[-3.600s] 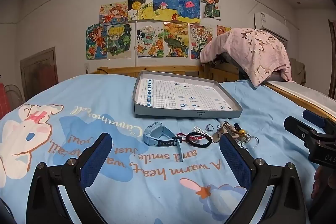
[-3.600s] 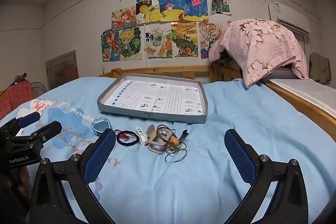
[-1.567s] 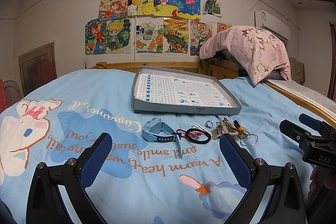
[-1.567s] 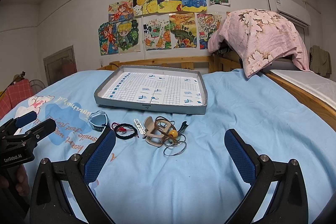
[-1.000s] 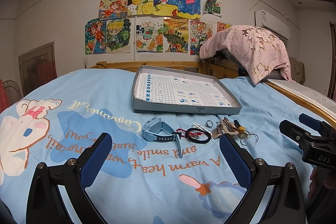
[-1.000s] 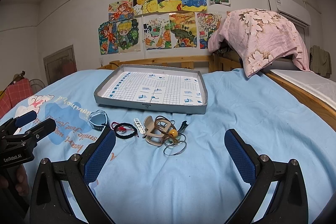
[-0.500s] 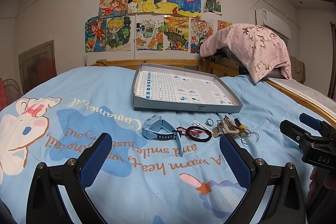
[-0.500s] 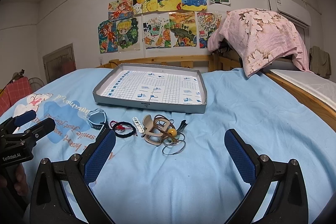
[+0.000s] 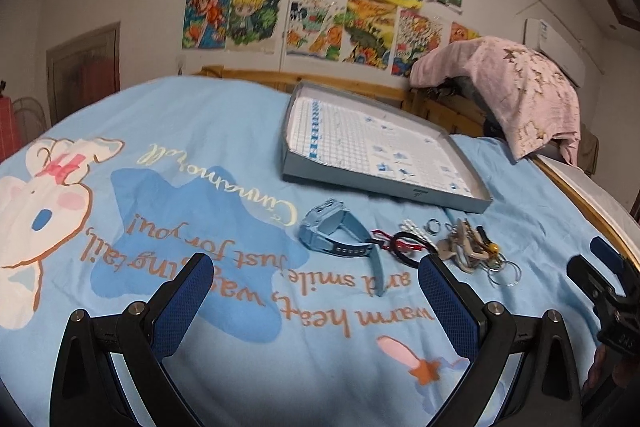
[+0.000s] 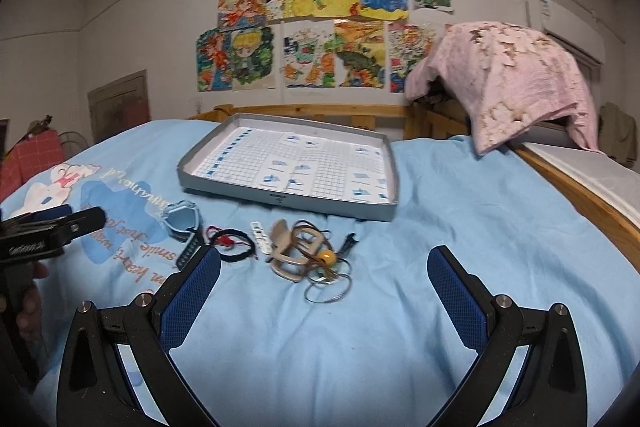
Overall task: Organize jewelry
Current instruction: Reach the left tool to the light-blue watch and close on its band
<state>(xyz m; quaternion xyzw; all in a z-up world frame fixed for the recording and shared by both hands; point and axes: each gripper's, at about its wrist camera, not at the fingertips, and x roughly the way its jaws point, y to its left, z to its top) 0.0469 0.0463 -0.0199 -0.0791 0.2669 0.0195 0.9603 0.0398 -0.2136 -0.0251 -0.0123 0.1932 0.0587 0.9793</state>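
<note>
A grey tray (image 9: 320, 179) (image 10: 288, 201) with a grid-printed lining lies on the blue bed sheet. In front of it sits a row of jewelry: a light blue watch (image 9: 334, 235) (image 10: 182, 221), a black and red cord bracelet (image 9: 404, 247) (image 10: 234, 245), a white clip (image 10: 262, 237), a small ring (image 9: 433, 225), and a tangled pile with a beige hair claw, a yellow bead and thin wire bangles (image 9: 472, 251) (image 10: 308, 257). My left gripper (image 9: 316, 291) is open and empty, just short of the watch. My right gripper (image 10: 324, 285) is open and empty, just short of the pile.
The sheet carries a cartoon rabbit and orange lettering (image 9: 200, 227). A wooden bed rail (image 10: 580, 195) runs along the right. A pink cloth (image 10: 508, 83) drapes over something at the back right. Drawings (image 10: 320, 23) hang on the wall.
Both grippers have moved slightly forward toward the jewelry, and the left view has tilted. Both stay open and empty. The jewelry has not moved.
</note>
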